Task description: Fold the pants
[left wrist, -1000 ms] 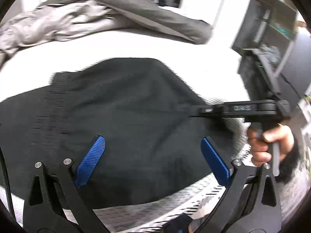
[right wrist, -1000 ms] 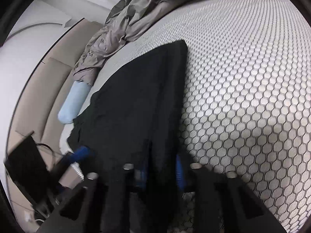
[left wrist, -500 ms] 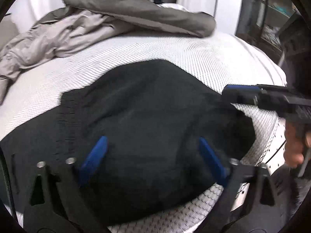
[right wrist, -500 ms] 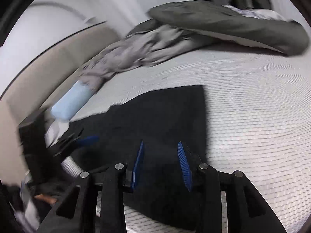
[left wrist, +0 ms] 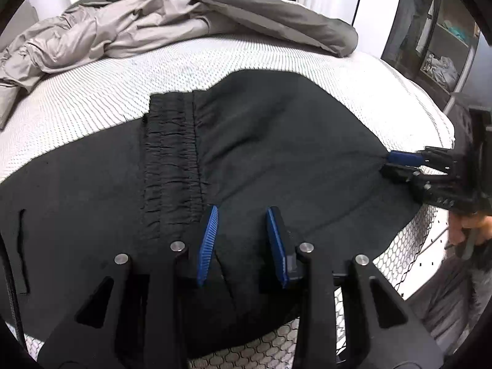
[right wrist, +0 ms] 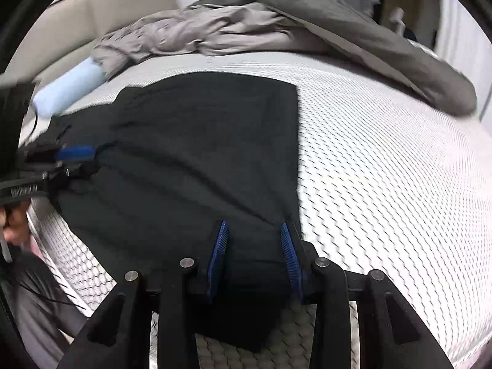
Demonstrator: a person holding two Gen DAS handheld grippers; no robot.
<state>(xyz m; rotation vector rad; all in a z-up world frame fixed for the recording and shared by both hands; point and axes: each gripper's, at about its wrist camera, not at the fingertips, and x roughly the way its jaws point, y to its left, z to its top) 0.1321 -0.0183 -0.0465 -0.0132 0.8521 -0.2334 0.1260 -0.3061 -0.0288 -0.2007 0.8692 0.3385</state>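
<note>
We hold the left tongs (left wrist: 241,243) part open, blue pads astride a ridge of the black pants (left wrist: 270,141) spread ahead on the mesh mattress (left wrist: 92,98). Our right tongs (right wrist: 253,252) likewise straddle the cloth's near edge; whether either truly grips, we cannot tell.

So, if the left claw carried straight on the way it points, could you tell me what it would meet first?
Most likely the black pants: the left claw sits low over them, and their gathered waistband lies just left of its line. Depth is unclear.
</note>
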